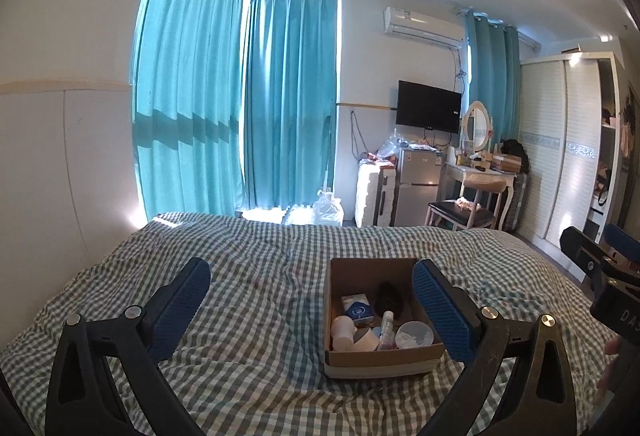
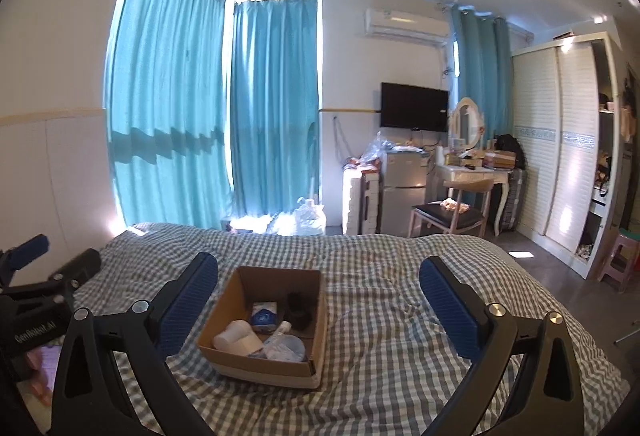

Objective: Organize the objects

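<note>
An open cardboard box (image 1: 384,358) (image 2: 236,300) sits on the checked bed cover. It holds a white jar (image 1: 344,332) (image 2: 238,336), a blue and white packet (image 1: 357,310) (image 2: 264,315), a small white tube (image 1: 387,330) (image 2: 282,328), a dark object (image 1: 386,296) (image 2: 298,306) and a clear lidded cup (image 1: 414,334) (image 2: 286,348). My left gripper (image 1: 312,306) is open and empty, its right finger beside the box. My right gripper (image 2: 320,310) is open and empty, the box lying between its fingers and nearer the left one.
The bed (image 1: 260,276) (image 2: 380,296) has a green and white checked cover. Teal curtains (image 1: 240,96) hang behind it. A small fridge (image 1: 418,188), a dressing table (image 1: 480,172), a chair (image 2: 448,216) and a white wardrobe (image 2: 560,140) stand on the right. A pink stool (image 2: 622,260) stands by the wardrobe.
</note>
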{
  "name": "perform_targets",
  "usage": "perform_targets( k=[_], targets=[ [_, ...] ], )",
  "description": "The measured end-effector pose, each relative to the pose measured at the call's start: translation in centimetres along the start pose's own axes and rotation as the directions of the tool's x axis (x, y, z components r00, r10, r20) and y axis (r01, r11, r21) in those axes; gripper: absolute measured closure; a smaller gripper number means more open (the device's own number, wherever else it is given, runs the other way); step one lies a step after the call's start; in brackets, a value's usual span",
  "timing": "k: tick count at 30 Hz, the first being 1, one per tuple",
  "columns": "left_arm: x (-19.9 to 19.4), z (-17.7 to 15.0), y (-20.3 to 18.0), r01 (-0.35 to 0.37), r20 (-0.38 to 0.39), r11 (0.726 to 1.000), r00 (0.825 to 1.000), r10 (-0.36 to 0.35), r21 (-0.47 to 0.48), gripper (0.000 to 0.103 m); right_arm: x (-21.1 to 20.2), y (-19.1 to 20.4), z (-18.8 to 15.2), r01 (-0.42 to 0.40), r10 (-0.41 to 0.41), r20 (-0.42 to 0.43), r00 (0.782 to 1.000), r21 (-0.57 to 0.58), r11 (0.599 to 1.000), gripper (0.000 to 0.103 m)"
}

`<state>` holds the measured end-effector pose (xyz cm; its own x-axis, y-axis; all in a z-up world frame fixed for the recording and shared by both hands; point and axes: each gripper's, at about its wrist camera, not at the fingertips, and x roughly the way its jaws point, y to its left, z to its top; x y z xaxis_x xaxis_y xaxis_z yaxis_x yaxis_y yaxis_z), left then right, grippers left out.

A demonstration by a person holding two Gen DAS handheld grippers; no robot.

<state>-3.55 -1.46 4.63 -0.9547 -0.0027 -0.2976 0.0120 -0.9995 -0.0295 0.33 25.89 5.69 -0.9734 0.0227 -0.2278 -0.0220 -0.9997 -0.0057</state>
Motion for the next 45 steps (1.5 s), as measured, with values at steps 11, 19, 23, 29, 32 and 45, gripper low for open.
perform_targets(
  k=[11,19,23,29,32,45],
  targets=[
    [1.1,-7.2,-0.6,-0.054,0.018,0.998,0.998,0.053,0.042,0.000,0.5,-0.4,-7.4,0.072,-0.072,0.031,0.997,-0.007,0.997,0.001],
    [0.9,-7.3,-1.0,-0.017,0.026,0.999,1.000,0.016,0.042,0.000,1.0,-0.6,-8.8,0.080,-0.080,-0.004,0.997,-0.014,0.997,0.001],
    [1.3,-7.7,-1.0,-0.023,0.004,0.999,1.000,0.023,0.048,0.000,1.1,-0.2,-9.2,0.078,-0.079,-0.015,0.997,-0.026,0.997,0.001],
    [1.5,-8.1,-1.1,-0.012,-0.009,0.998,1.000,0.013,0.057,0.000,1.3,0.4,-9.2,0.072,-0.073,-0.020,0.997,-0.038,0.997,0.001],
    [1.5,-8.0,-1.2,-0.007,-0.012,0.998,1.000,0.008,0.055,0.000,1.4,0.4,-9.3,0.074,-0.074,-0.021,0.997,-0.036,0.997,0.001],
    [2.0,-8.0,-1.2,0.008,-0.032,0.999,0.999,-0.006,0.053,0.000,1.5,0.3,-9.4,0.078,-0.079,-0.020,0.997,-0.034,0.996,0.001]
  ],
)
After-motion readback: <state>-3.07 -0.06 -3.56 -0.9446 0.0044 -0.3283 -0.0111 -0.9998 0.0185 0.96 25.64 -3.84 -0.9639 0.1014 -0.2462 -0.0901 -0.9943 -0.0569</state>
